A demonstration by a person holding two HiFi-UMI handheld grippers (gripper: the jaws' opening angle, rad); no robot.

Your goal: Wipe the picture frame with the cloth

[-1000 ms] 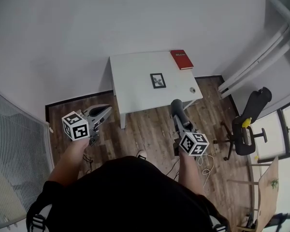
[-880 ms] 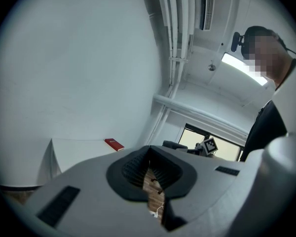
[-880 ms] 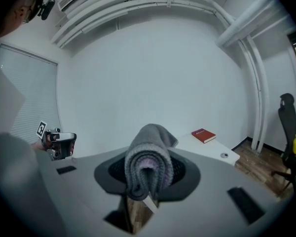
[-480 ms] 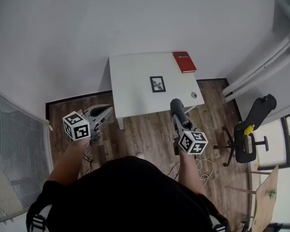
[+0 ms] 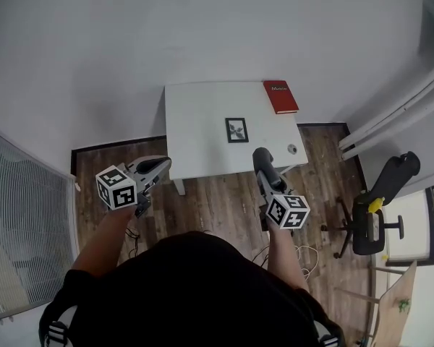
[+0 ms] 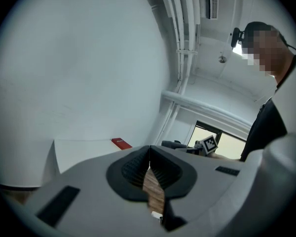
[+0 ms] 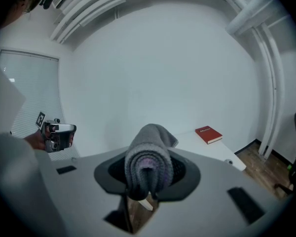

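Note:
A small black picture frame (image 5: 236, 130) lies flat near the middle of the white table (image 5: 202, 147). My right gripper (image 5: 262, 159) hangs over the floor just short of the table's front edge, shut on a folded grey cloth (image 7: 148, 163) that bulges out between its jaws. My left gripper (image 5: 158, 170) is held to the left of the table, over the floor, its jaws shut with nothing between them (image 6: 149, 167). The frame is hidden in both gripper views.
A red book (image 5: 281, 97) lies at the table's far right corner, and a small round object (image 5: 292, 149) sits near the front right corner. A black office chair (image 5: 380, 208) stands at the right. White pipes (image 5: 390, 118) lean by the wall. Cables (image 5: 307, 246) lie on the wooden floor.
The table and frame sit a little lower and nearer in the head view. Both grippers have moved slightly closer to the table, with the cloth still held.

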